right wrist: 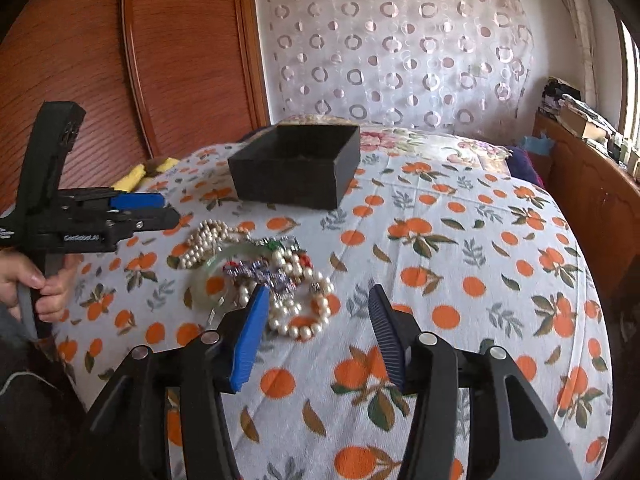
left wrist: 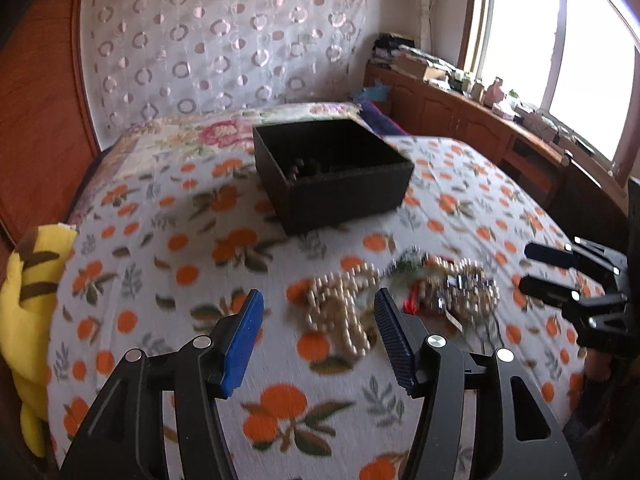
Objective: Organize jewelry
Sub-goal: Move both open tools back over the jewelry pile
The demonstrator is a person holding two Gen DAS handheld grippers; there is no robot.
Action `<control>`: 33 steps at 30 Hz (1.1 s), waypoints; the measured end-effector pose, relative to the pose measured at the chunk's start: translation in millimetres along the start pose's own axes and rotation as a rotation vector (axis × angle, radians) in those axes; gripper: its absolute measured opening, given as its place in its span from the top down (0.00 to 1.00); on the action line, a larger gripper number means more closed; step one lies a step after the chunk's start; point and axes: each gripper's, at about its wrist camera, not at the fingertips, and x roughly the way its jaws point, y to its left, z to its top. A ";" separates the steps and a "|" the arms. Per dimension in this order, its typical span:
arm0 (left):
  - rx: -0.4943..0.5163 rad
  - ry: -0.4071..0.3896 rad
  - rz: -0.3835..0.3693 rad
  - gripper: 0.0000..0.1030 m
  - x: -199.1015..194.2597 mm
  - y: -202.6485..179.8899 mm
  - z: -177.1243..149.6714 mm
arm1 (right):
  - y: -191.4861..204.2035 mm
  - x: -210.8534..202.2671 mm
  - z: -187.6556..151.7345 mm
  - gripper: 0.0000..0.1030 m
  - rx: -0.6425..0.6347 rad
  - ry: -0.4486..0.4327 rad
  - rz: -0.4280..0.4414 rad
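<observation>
A heap of jewelry lies on the orange-print bedspread: a pearl necklace (left wrist: 344, 312) (right wrist: 208, 240), a pale green bangle (right wrist: 208, 276), a sparkly beaded piece (left wrist: 468, 288) (right wrist: 268, 276) and a pearl bracelet (right wrist: 304, 316). A black open box (left wrist: 332, 172) (right wrist: 296, 164) stands behind it with dark beads inside. My left gripper (left wrist: 318, 336) (right wrist: 160, 210) is open and empty, just short of the pearl necklace. My right gripper (right wrist: 316, 328) (left wrist: 532, 266) is open and empty, above the bed beside the pearl bracelet.
A yellow plush toy (left wrist: 28, 300) lies at the bed's left edge. A wooden wardrobe (right wrist: 120, 60) stands on the left, a lace-covered headboard (right wrist: 400, 52) behind, and a cluttered wooden cabinet (left wrist: 480, 120) under the window on the right.
</observation>
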 end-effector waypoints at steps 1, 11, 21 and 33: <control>-0.003 0.009 -0.007 0.46 1.0 0.2 -4.0 | 0.3 1.3 -2.2 0.47 -0.001 0.009 -0.006; 0.020 0.084 0.005 0.75 18.8 -9.6 -15.5 | -1.0 0.9 -11.2 0.44 0.006 0.000 -0.020; 0.070 0.084 0.063 0.74 32.1 -16.4 -10.3 | 3.2 -0.4 -11.9 0.44 -0.010 -0.005 -0.033; 0.044 0.079 0.133 0.89 26.1 2.1 -13.5 | 1.5 -0.2 -12.6 0.44 -0.004 -0.003 -0.032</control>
